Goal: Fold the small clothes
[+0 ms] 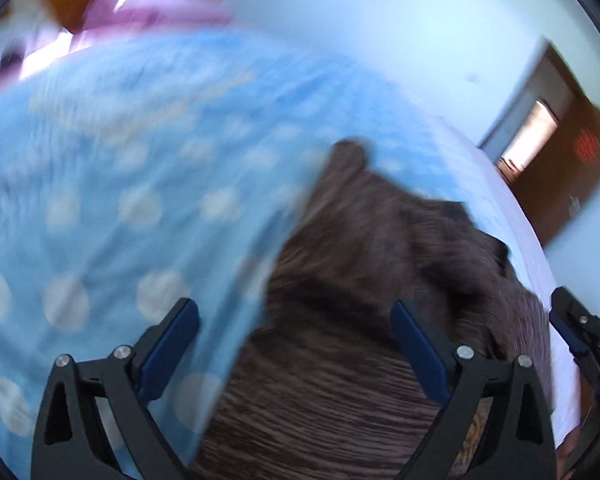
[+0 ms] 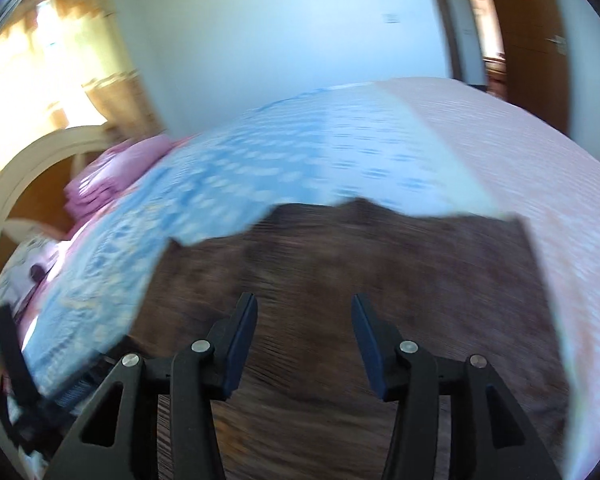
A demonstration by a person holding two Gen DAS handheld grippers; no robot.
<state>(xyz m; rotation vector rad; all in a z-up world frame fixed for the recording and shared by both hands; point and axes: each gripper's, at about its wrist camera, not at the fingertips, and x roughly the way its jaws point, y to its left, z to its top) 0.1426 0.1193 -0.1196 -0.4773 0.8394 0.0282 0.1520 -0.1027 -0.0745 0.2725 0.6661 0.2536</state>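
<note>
We see brown garment (image 1: 360, 300) lying on bed, on blue dotted blanket (image 1: 120, 200), pink sheet (image 2: 540, 168) to its right. Our left gripper (image 1: 296, 344) spread wide, released, nothing between jaws, brown cloth below. Our right gripper (image 2: 304, 332) parted, released, above same garment. Purple pillows (image 2: 112, 176) far left. Both views blurred.

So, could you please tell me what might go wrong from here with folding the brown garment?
1. The brown garment lies against the blue dotted blanket, so the left tool might pinch both.
2. Both tools are open and hold nothing; the right tool could grab a loose bunch and fold crookedly.
3. Blurred views make edge aiming uncertain.
</note>
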